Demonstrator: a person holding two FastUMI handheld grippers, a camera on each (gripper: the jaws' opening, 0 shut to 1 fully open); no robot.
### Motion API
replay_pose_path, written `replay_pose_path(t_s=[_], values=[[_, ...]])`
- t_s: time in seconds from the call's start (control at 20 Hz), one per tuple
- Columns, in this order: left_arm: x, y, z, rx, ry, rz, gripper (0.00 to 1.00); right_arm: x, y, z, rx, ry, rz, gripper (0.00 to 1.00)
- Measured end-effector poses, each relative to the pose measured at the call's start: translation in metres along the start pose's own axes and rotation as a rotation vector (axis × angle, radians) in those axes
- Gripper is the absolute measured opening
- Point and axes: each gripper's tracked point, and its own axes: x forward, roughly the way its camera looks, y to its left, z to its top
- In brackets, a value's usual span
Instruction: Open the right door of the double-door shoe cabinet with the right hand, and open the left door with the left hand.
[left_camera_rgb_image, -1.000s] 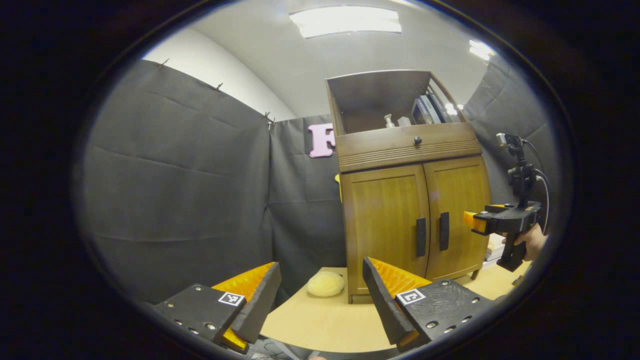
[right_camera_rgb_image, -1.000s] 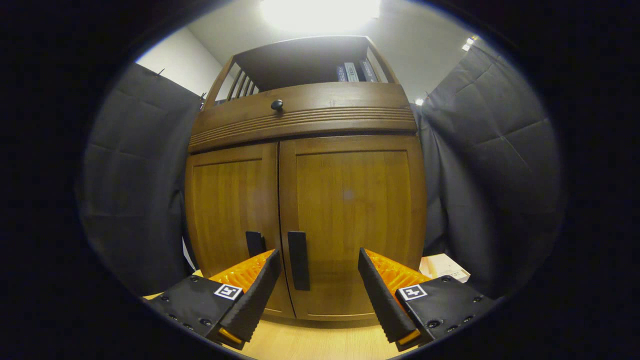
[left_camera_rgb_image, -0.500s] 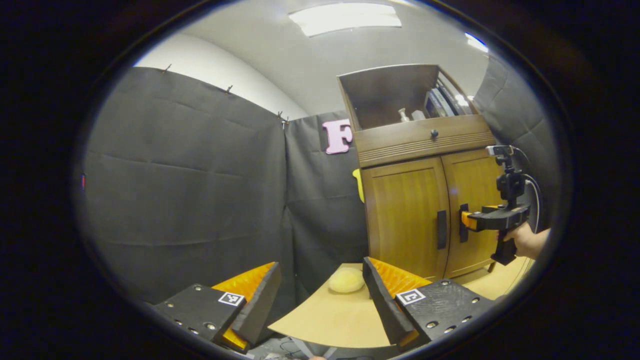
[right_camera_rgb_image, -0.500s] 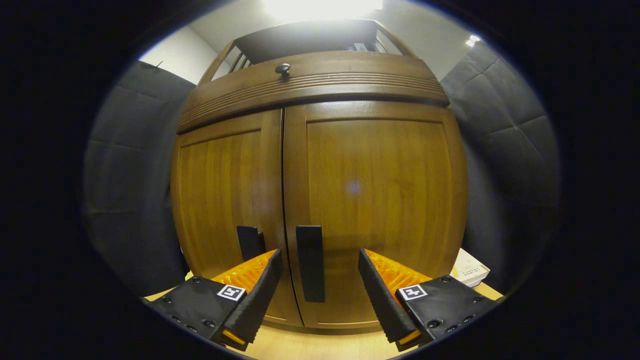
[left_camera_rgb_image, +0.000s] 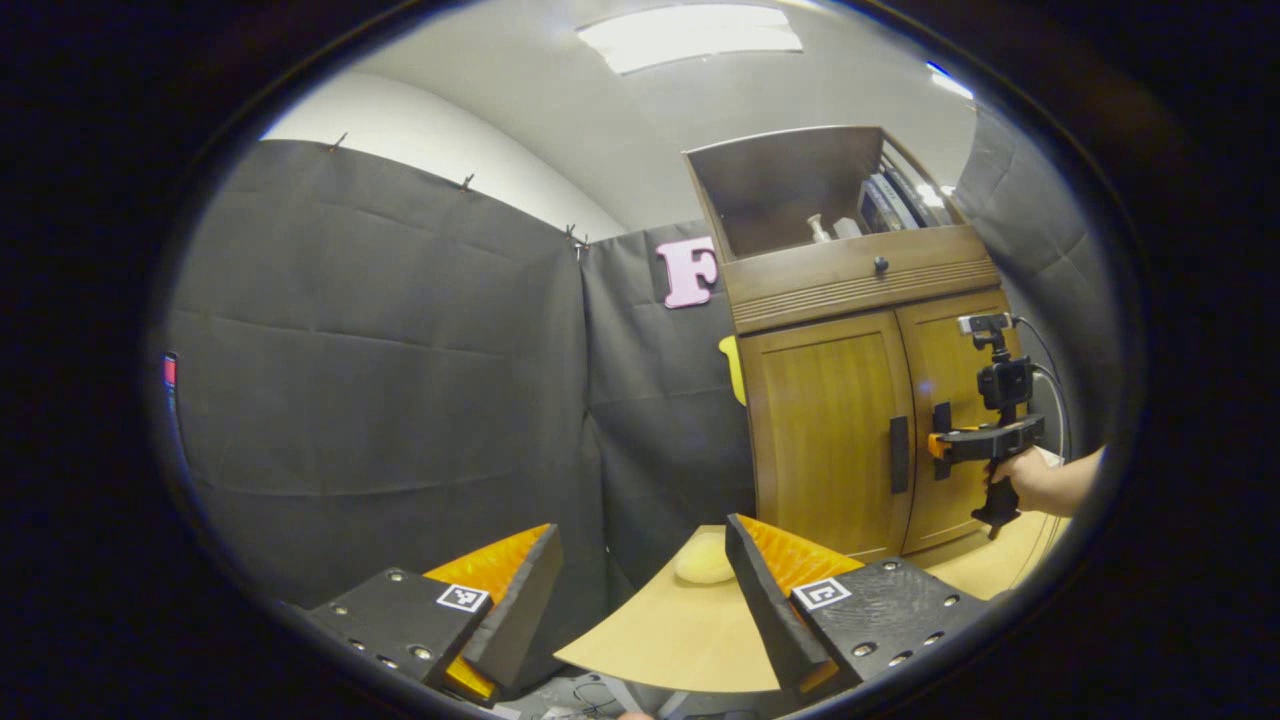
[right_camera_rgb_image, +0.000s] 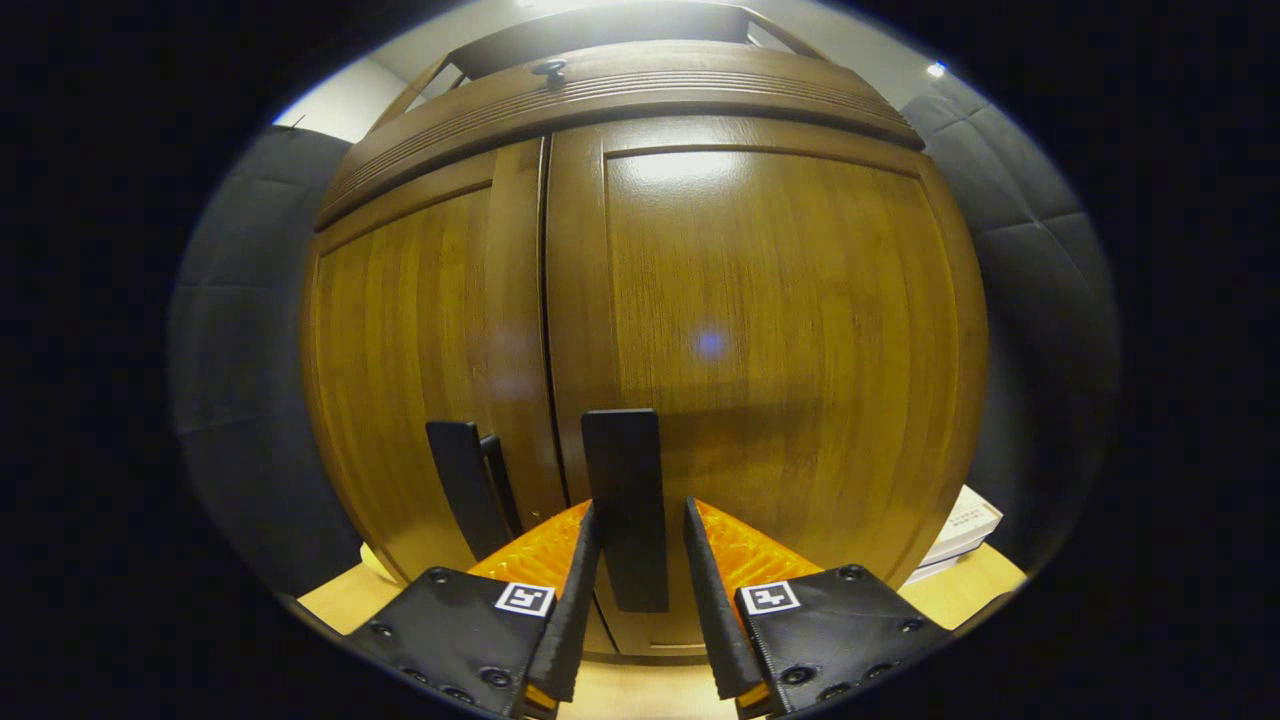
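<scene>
A light wood counter (left_camera_rgb_image: 650, 640) is seen in the left gripper view. The shoe cabinet (left_camera_rgb_image: 850, 420) is stood directly on it toward its far side. A pale yellow rounded object (left_camera_rgb_image: 705, 558) is laid on the counter just beside the cabinet's left front corner. In the right gripper view, a flat white box (right_camera_rgb_image: 962, 530) is seen on the counter at the cabinet's right side.
</scene>
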Motion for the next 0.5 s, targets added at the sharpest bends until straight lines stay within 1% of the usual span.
replay_pose_path(t_s=[0.05, 0.15, 0.2, 0.35, 0.5], values=[[0.001, 0.0, 0.001, -0.002, 0.0, 0.0, 0.95, -0.002, 0.003, -0.001, 0.012, 0.007, 0.01, 0.47], [0.001, -0.001, 0.0, -0.005, -0.002, -0.001, 0.95, -0.004, 0.002, 0.006, -0.021, 0.012, 0.007, 0.33], [0.002, -0.002, 0.0, -0.009, -0.003, -0.003, 0.95, -0.002, 0.003, 0.001, -0.036, 0.016, 0.011, 0.27], [0.003, -0.007, 0.002, -0.016, -0.008, -0.018, 0.95, -0.01, 0.004, -0.001, -0.012, 0.029, 0.031, 0.17], [0.006, -0.016, 0.004, -0.026, -0.021, -0.043, 0.95, -0.029, 0.003, -0.002, -0.016, 0.025, 0.052, 0.17]])
